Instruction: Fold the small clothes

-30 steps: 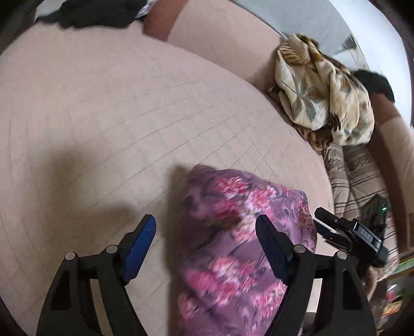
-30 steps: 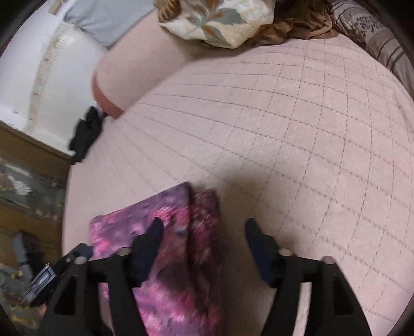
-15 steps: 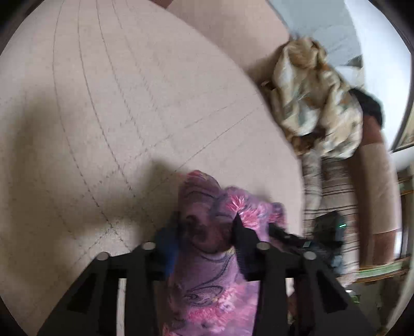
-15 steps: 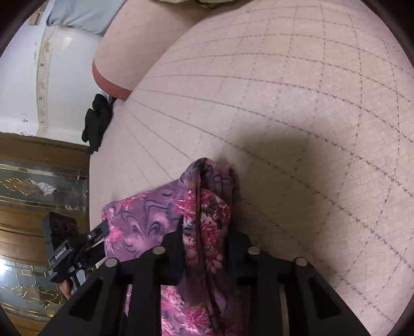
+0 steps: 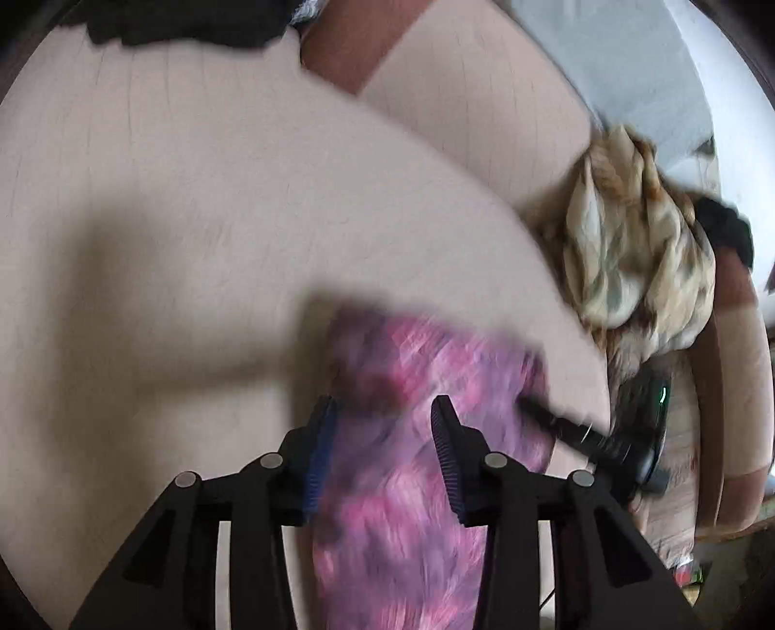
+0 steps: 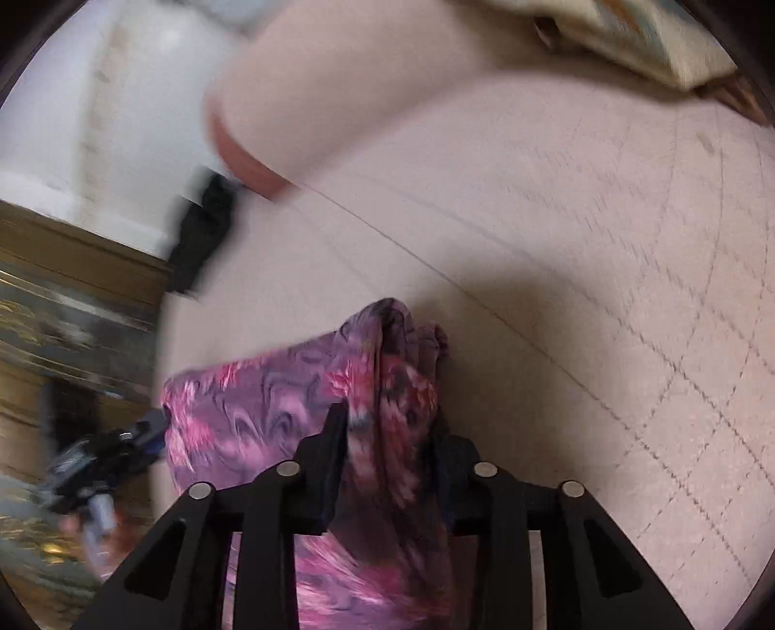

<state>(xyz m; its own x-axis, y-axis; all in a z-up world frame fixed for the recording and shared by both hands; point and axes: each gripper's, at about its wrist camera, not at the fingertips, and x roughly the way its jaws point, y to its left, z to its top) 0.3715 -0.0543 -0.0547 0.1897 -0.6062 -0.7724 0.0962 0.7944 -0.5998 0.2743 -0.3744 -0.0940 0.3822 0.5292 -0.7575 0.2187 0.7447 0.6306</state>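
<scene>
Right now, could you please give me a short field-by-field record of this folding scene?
surface: pink quilted mattress
garment: purple floral cloth, bunched
left gripper: cloth between the jaws, which just reopened slightly; grip unclear through blur
right gripper: closed on a bunched fold of the cloth, jaws just eased
background: beige leaf-print fabric pile; black clothing

Left tongs [image 5: 382, 412] w/ purple-pink floral cloth [image 5: 402, 484] between the pads, jaws just opened a bit. Cloth lies blurred on beige quilted bed [image 5: 193, 218]. Right tongs [image 5: 600, 443] at cloth's right edge. Crumpled cream leaf-print fabric [image 5: 629, 252] near the bed's right side.
</scene>
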